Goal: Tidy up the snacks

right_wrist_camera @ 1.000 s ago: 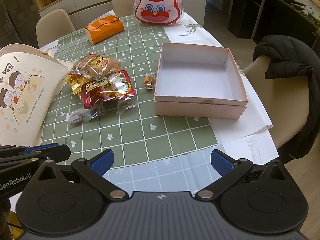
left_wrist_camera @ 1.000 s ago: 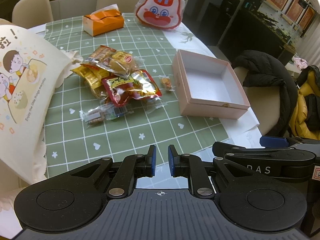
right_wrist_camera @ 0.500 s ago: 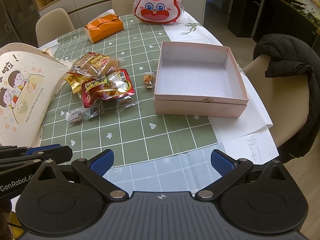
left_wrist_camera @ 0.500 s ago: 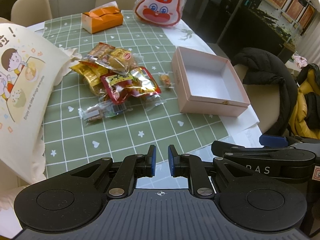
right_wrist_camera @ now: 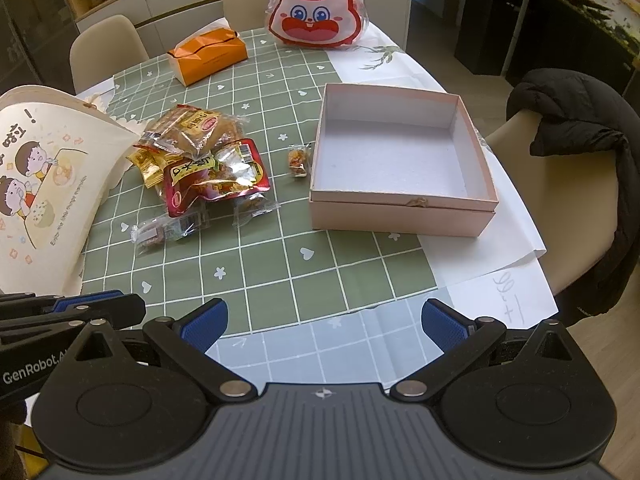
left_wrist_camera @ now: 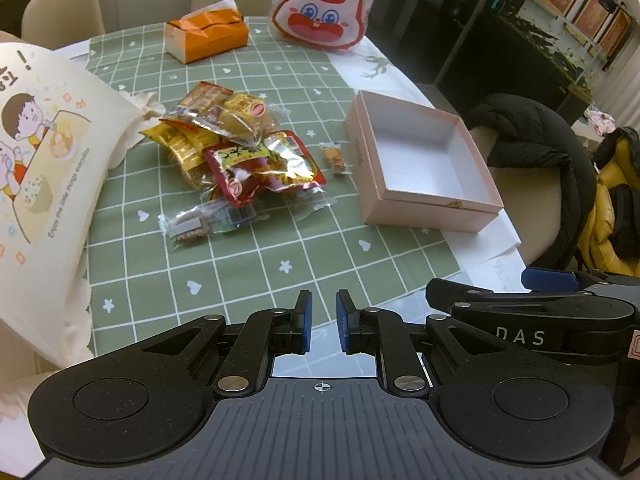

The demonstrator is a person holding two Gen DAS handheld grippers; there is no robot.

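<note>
A pile of wrapped snacks (left_wrist_camera: 236, 148) (right_wrist_camera: 204, 164) lies on the green checked cloth, with a red packet on top. A clear-wrapped bar (left_wrist_camera: 208, 222) (right_wrist_camera: 168, 230) lies at its near edge. One small wrapped candy (left_wrist_camera: 335, 156) (right_wrist_camera: 299, 159) lies beside an empty pink box (left_wrist_camera: 424, 208) (right_wrist_camera: 400, 216) to the right. My left gripper (left_wrist_camera: 322, 322) is almost shut and empty, hovering over the table's near edge. My right gripper (right_wrist_camera: 322, 320) is open and empty, also at the near edge, and it shows at the right of the left wrist view (left_wrist_camera: 532, 304).
A cream cartoon-printed bag (left_wrist_camera: 40, 176) (right_wrist_camera: 44, 184) stands at the left. An orange tissue box (left_wrist_camera: 206, 38) (right_wrist_camera: 208, 56) and a rabbit-face bag (left_wrist_camera: 320, 8) (right_wrist_camera: 316, 10) sit at the far side. A chair with a black coat (right_wrist_camera: 580, 120) stands right of the table.
Both views have drawn back and risen slightly, so the snacks and box look a little farther away. Neither gripper's jaws have changed.
</note>
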